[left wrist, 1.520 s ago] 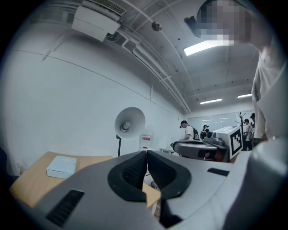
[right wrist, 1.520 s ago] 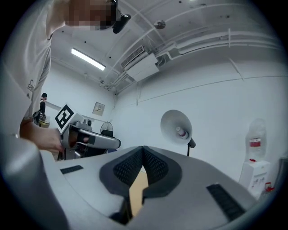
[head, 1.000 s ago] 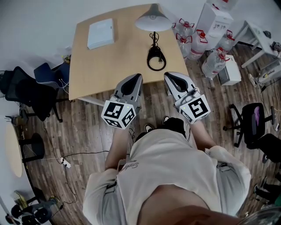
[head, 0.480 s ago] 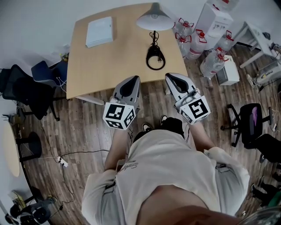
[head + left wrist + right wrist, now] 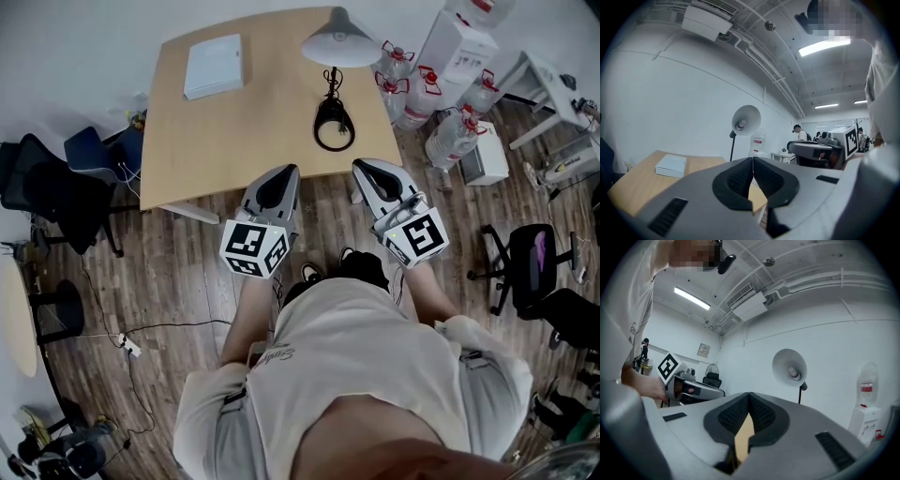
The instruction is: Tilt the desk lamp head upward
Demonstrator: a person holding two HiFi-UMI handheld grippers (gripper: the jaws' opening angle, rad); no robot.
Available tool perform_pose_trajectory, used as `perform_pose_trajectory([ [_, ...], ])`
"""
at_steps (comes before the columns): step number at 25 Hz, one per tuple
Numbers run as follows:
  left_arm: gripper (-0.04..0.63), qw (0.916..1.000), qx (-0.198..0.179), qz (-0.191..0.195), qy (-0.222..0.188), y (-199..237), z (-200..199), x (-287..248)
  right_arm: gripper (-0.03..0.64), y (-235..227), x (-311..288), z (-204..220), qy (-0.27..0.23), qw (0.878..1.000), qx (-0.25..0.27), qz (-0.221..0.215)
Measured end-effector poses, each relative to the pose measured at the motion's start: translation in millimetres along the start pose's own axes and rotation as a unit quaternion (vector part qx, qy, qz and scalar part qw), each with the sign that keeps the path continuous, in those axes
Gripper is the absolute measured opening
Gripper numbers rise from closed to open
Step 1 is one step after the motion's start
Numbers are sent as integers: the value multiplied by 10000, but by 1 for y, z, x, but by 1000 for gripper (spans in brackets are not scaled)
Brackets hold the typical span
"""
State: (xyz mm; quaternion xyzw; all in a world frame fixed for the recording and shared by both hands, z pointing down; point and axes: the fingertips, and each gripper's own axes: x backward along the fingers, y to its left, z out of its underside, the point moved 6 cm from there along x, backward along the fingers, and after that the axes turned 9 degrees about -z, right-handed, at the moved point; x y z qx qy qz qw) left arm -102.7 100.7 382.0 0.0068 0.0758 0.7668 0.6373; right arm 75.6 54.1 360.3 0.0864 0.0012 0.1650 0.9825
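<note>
The person is standing at the near edge of the light wooden bench (image 5: 234, 131) with a grey hand-held gripper in each hand. Both are held side by side over the wood-plank floor (image 5: 178, 272), tips right about at that edge. The left hand-held gripper (image 5: 283, 172) has its jaws pressed together with nothing between them (its own camera shows the black ribbed pads (image 5: 738, 178) meeting in one thin line). The right hand-held gripper (image 5: 367, 167) looks the same: tips touching and empty, with only a sliver of tan bench showing through the gap lower down behind the pads.

The desk lamp (image 5: 332, 94), with its pale cone shade, thin black stem and black ring base, sits on the far right part of the bench, well apart from both grippers. The ring base (image 5: 334, 131) lies flat on the bench, the stem stands upright, and the shade (image 5: 790, 366) is up near the far edge. From gripper level you look straight into the open side of the shade and can see the bulb, so the head is angled down toward the person's side.

A flat white box (image 5: 215, 67) lies on the far left part of the bench, well apart from the lamp. Right of the bench there's a white water dispenser (image 5: 457, 39) with a cluster of clear red-capped water jugs (image 5: 448, 136) on the floor beside it. Black office chairs (image 5: 534, 258) stand off to both sides.
</note>
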Motion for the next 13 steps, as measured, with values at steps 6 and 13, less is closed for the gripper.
perform_pose_trajectory([
  [6, 15, 10000, 38, -8, -19, 5, 2, 1, -5, 2, -4, 4, 62, 10000, 37, 14],
  [13, 15, 9999, 10, 103, 44, 4, 5, 9, -5, 4, -6, 4, 78, 9998, 91, 142],
])
